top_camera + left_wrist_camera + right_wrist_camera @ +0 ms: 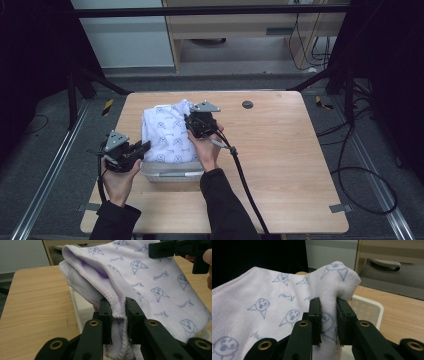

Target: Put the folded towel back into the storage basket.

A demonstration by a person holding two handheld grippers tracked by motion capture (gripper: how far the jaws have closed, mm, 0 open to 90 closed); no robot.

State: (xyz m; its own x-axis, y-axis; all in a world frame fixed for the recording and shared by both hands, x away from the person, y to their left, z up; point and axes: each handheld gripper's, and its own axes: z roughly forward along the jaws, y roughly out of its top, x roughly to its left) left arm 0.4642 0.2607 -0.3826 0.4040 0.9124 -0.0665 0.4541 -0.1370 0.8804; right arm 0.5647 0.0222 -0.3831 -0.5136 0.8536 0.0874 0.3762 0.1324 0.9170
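Observation:
A white cloth (167, 131) printed with small blue faces is held up over a white perforated basket (172, 172) near the table's front left. My left gripper (142, 147) is shut on the cloth's stitched near-left edge (117, 307). Farther back, my right gripper (192, 127) is shut on a bunched fold of the cloth (329, 312) at its far right side. In the left gripper view the right gripper (180, 250) appears at the top right. The basket's rim (372, 306) lies just behind the right jaws. The cloth hides most of the basket.
The wooden table (280, 165) has bare surface to the right and behind the cloth, with a dark round hole (247, 104) near its far edge. A cable (245, 180) trails from the right gripper toward the front. Dark frame bars and floor cables surround the table.

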